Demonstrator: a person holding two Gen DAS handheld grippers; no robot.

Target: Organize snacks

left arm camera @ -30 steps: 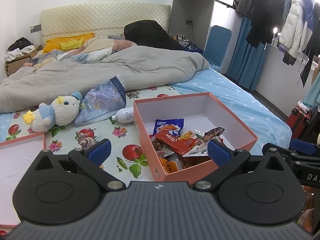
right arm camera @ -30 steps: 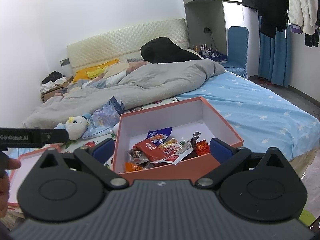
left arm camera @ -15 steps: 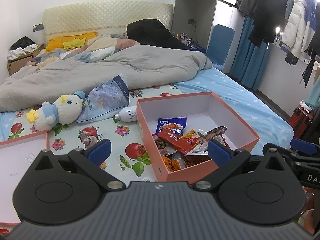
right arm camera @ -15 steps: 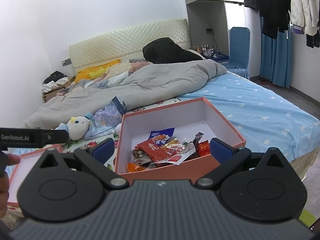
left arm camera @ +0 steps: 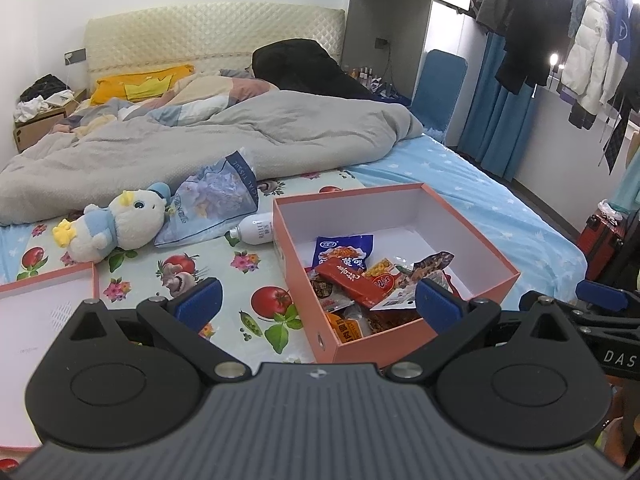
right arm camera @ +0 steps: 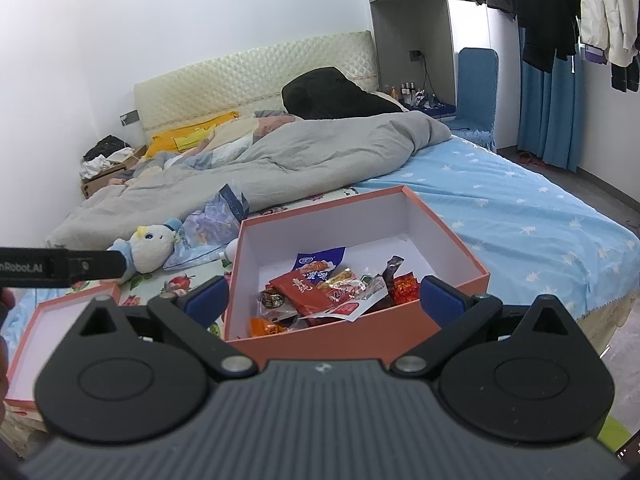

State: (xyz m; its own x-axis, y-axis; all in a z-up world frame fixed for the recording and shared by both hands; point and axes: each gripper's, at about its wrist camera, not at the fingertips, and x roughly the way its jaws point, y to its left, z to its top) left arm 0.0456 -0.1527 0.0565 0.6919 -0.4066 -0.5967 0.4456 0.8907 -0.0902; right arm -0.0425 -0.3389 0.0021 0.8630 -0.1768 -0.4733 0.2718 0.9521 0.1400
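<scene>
1. Two claws show, and both stand spread wide with nothing between their blue pads: the left claw (left arm camera: 318, 302) sits low in the centre of its view, the right claw (right arm camera: 324, 296) low in the centre of its own

2. Since a second ago, little has changed apart from the viewpoint: the orange box (left arm camera: 492, 264) has slid slightly toward the lower right of the left view and sits a touch lower and more centred in the right view, so both claws have shifted a little with respect to it, and no packet has changed place

3. The snacks (left arm camera: 352, 276) lie heaped in the near half of the box, lower centre of both views: a red packet (right arm camera: 308, 290) on top, a blue packet (right arm camera: 320, 258) behind it, orange ones toward the near corner; the far half of the box floor is bare white

4. The box lid (left arm camera: 44, 300) lies upturned at the lower left edge of the left view, well apart from the box, on the fruit-print cloth (left arm camera: 248, 264) on the bed

5. A plush toy (left arm camera: 116, 228), a tissue pack (left arm camera: 212, 204) and a white bottle (left arm camera: 256, 226) lie left of centre, beside the box

6. My reading: the snacks are in the box but loosely piled, and the lid is off, which fits either sorting still under way or a box about to be closed; the small drift settles neither
</scene>
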